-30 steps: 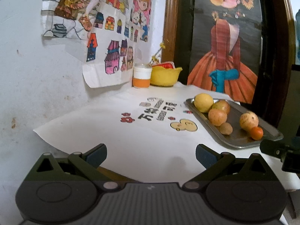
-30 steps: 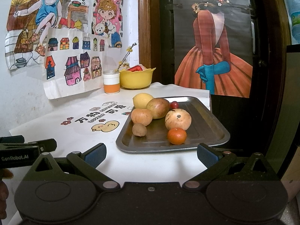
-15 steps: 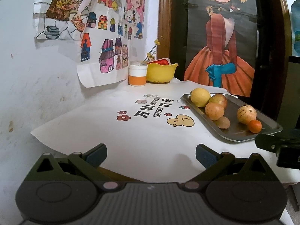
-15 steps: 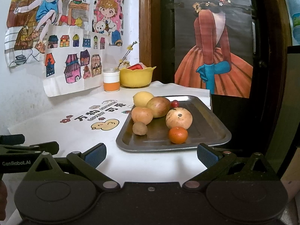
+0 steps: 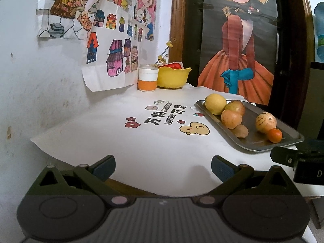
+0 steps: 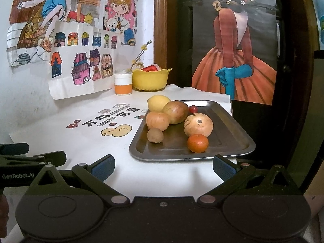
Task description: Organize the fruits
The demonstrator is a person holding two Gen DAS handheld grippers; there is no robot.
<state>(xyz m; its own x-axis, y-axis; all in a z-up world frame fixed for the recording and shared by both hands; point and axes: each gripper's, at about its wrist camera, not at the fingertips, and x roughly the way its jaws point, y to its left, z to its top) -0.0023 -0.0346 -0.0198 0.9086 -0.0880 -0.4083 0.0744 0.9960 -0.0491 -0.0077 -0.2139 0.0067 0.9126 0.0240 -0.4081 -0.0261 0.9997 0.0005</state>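
Observation:
A metal tray (image 6: 228,139) (image 5: 255,144) sits on the white printed cloth and holds several fruits: a yellow lemon (image 6: 158,102) (image 5: 215,103), a brownish round fruit (image 6: 175,111), an orange-tan fruit (image 6: 157,120), a small brown one (image 6: 155,135), a striped pale melon (image 6: 198,125) (image 5: 265,122), a small orange (image 6: 197,143) (image 5: 274,135) and a tiny red fruit (image 6: 193,108). My right gripper (image 6: 163,167) is open just before the tray's near edge. My left gripper (image 5: 163,167) is open over bare cloth, left of the tray. Neither holds anything.
A yellow bowl (image 5: 174,77) (image 6: 150,79) with something red in it and a white-and-orange cup (image 5: 147,80) (image 6: 123,83) stand at the back against the wall. Drawings hang on the wall to the left. The table's right edge drops off beside a dark door.
Both grippers stay open. The left wrist view has tilted up and pulled back slightly, so the tray sits lower and farther. The right view has crept slightly toward the tray.

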